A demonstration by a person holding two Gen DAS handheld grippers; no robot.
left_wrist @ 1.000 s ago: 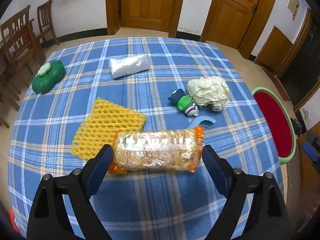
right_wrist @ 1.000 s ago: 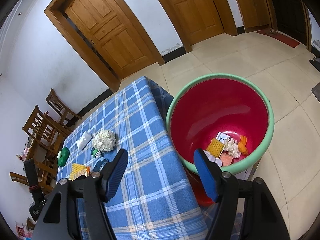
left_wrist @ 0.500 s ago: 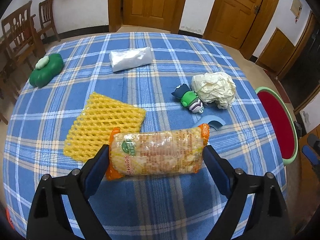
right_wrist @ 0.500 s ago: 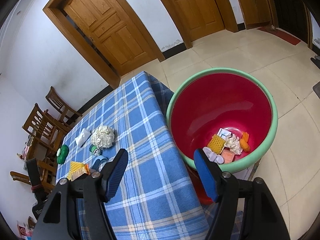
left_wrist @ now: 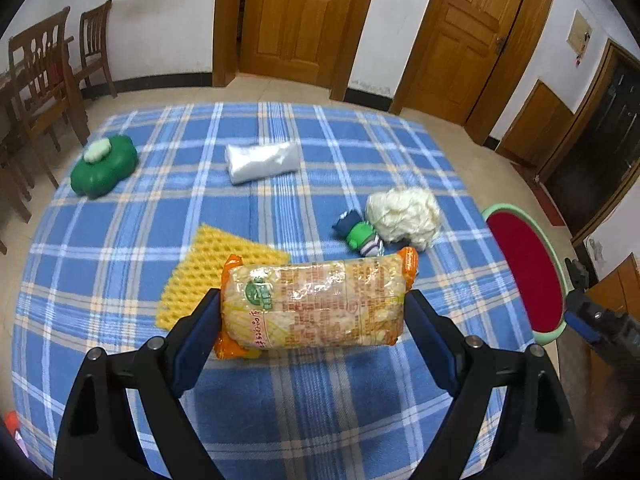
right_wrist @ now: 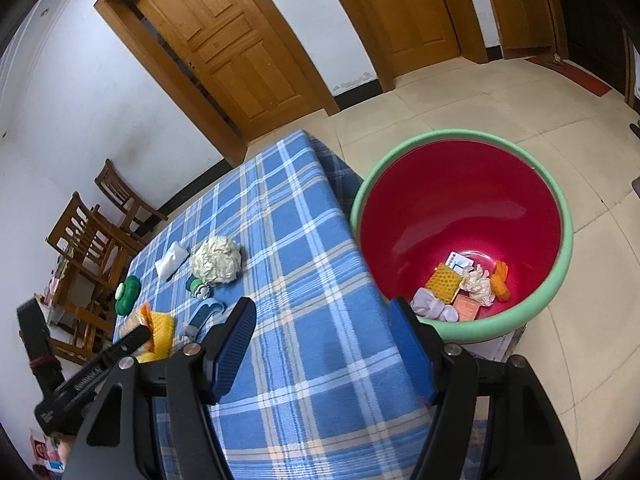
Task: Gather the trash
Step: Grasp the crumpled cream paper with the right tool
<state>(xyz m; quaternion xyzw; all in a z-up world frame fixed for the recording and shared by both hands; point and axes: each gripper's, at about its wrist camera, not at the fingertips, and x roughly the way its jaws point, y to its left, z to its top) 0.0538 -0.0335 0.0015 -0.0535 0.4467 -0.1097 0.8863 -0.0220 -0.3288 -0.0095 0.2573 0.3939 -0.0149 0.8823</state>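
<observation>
A clear orange-ended packet of noodles (left_wrist: pixel 320 292) hangs lengthwise between the pads of my left gripper (left_wrist: pixel 312 308), which is shut on its two ends, above the blue checked tablecloth (left_wrist: pixel 280 400). The red bin with a green rim (right_wrist: pixel 562 216) stands on the floor beside the table and holds several scraps. My right gripper (right_wrist: pixel 322 312) is open and empty over the table's edge next to the bin. In the right wrist view the left gripper (right_wrist: pixel 132 340) and the packet (right_wrist: pixel 160 326) show at the far left.
On the cloth lie a yellow foam net (left_wrist: pixel 200 272), a crumpled paper ball (left_wrist: pixel 404 216), a small green and blue toy (left_wrist: pixel 360 234), a white plastic bag (left_wrist: pixel 262 162), a green lidded box (left_wrist: pixel 104 164) and a blue curved piece (right_wrist: pixel 206 312). Wooden chairs (left_wrist: pixel 40 80) stand at the left.
The left gripper has risen with the noodle packet, which now stands off the cloth and hides the blue curved piece. The right gripper has barely moved.
</observation>
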